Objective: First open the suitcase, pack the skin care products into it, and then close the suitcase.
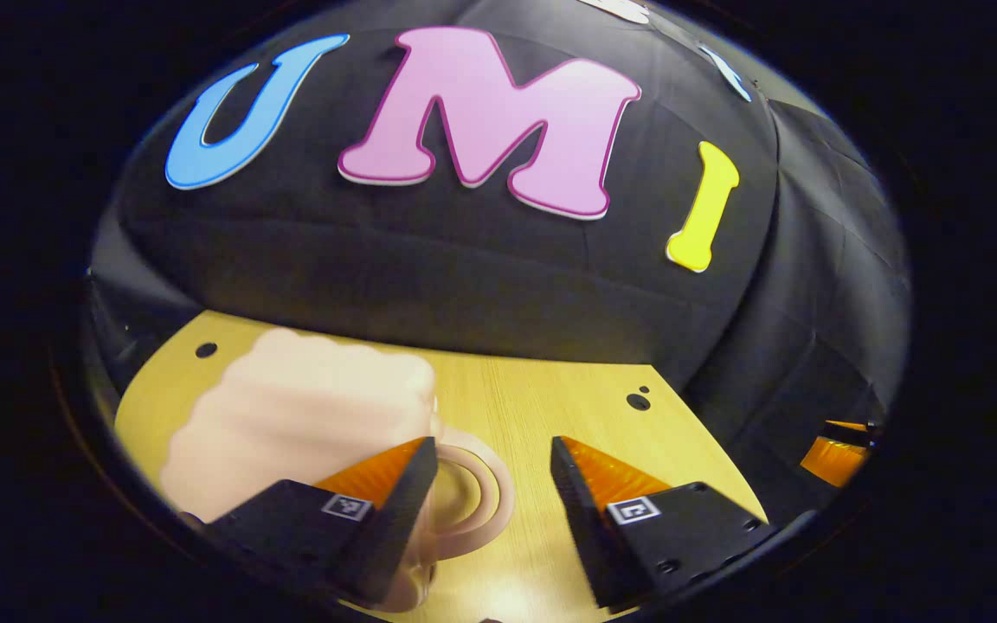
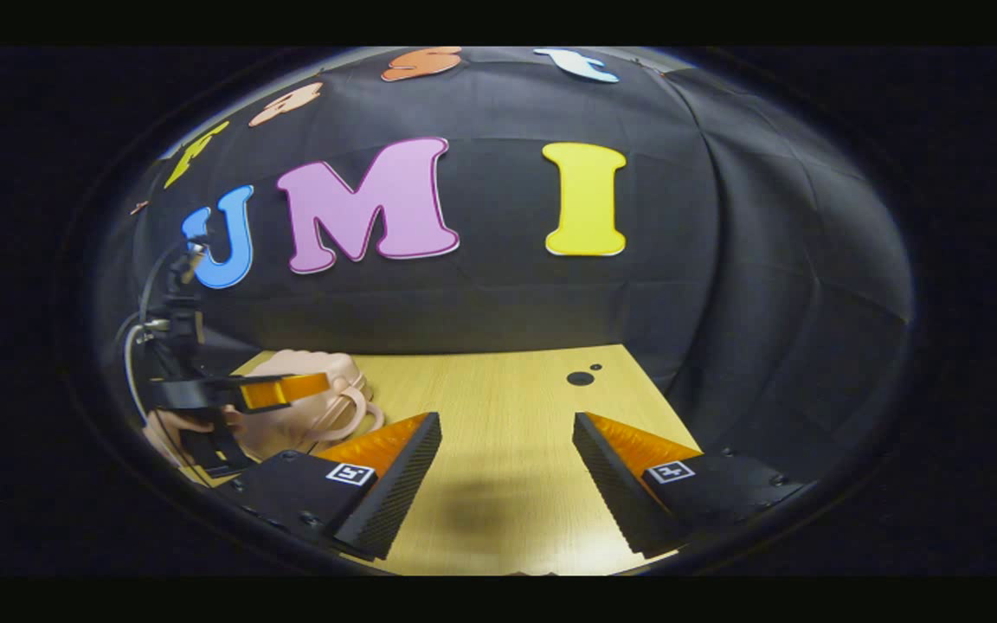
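A small pale pink suitcase (image 1: 308, 415) with a ribbed shell lies shut on the wooden table (image 1: 550, 389), at the left of the left gripper view. Its round handle (image 1: 481, 493) points to the right and sits just inside my left finger. My left gripper (image 1: 494, 448) is open, low over the handle side of the case. In the right gripper view the suitcase (image 2: 291, 428) lies at the far left with the left gripper (image 2: 282, 391) over it, held by a hand (image 2: 174, 426). My right gripper (image 2: 507, 421) is open over bare table, well to the right of the case.
The black cloth wall closes the table's far side and right side. Dark round holes (image 1: 638, 401) mark the tabletop near its far right corner (image 2: 580, 378). Part of the right gripper (image 1: 840, 450) shows at the right edge of the left gripper view.
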Demonstrator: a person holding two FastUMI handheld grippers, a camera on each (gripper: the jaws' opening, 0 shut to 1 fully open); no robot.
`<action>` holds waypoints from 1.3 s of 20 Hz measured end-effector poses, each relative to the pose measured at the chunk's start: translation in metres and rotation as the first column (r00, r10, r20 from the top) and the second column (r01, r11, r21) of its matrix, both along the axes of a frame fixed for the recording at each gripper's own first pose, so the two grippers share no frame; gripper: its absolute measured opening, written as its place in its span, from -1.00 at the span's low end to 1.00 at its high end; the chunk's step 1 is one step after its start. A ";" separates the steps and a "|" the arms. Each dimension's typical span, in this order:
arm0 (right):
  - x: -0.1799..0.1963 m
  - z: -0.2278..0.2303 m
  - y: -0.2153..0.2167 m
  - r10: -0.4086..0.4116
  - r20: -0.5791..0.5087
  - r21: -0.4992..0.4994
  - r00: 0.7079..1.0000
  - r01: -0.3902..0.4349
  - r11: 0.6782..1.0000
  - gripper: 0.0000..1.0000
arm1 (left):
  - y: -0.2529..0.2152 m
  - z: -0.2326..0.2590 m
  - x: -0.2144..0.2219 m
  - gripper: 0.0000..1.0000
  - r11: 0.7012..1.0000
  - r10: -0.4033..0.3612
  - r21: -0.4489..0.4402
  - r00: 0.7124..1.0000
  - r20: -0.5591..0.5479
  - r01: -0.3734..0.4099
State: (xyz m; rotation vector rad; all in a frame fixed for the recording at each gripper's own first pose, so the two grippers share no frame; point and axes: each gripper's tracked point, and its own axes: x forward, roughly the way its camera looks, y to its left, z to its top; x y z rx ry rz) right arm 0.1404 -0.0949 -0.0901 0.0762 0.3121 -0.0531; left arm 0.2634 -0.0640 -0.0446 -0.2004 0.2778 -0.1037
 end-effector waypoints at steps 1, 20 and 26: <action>-0.003 0.008 0.003 -0.010 0.016 0.003 1.000 0.010 1.000 0.95 | 0.010 0.026 -0.012 1.00 0.999 0.023 0.022 0.998 0.059 -0.024; -0.113 0.132 0.133 0.092 0.246 -0.061 0.965 -0.079 0.995 0.92 | 0.123 0.102 -0.221 0.92 0.996 0.081 0.023 0.959 0.273 -0.090; -0.117 0.133 0.129 0.138 0.247 -0.040 0.959 -0.133 0.990 0.92 | 0.125 0.104 -0.234 0.92 0.990 0.128 0.011 0.945 0.300 -0.137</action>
